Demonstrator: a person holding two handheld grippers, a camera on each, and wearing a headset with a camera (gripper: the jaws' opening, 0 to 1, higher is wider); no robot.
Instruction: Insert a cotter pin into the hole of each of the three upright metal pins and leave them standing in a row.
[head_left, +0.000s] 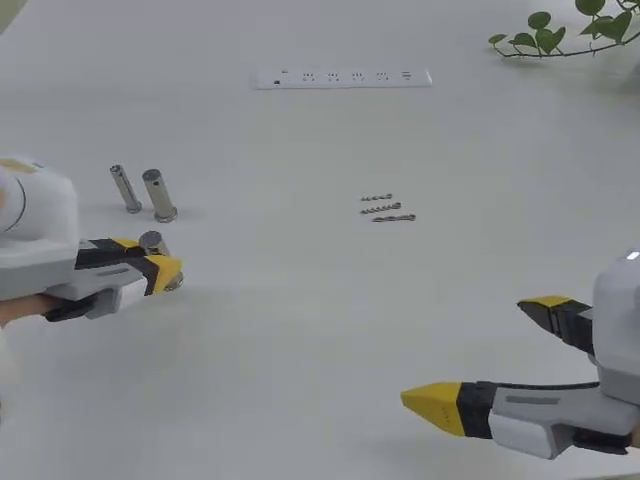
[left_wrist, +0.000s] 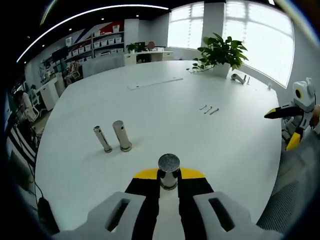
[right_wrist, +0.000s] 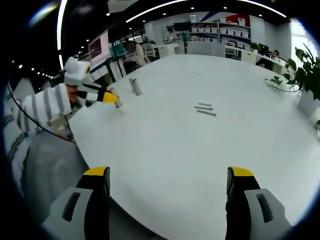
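Observation:
Three metal pins stand at the table's left. My left gripper (head_left: 165, 272) (left_wrist: 169, 178) is shut on the nearest metal pin (head_left: 152, 241) (left_wrist: 168, 167), which is upright on the table. The other two pins (head_left: 160, 195) (head_left: 125, 188) stand just behind it, seen also as pins (left_wrist: 122, 135) (left_wrist: 102, 139) in the left gripper view. Three small cotter pins (head_left: 386, 208) (left_wrist: 209, 109) (right_wrist: 204, 108) lie side by side mid-table. My right gripper (head_left: 487, 352) (right_wrist: 167, 172) hovers open and empty at the near right edge, far from them.
A white power strip (head_left: 343, 78) lies at the back of the white table (head_left: 300, 330). Plant leaves (head_left: 570, 30) reach in at the back right; the potted plant (left_wrist: 220, 52) stands on the far side. A person's striped sleeve (right_wrist: 35, 117) shows behind the left gripper.

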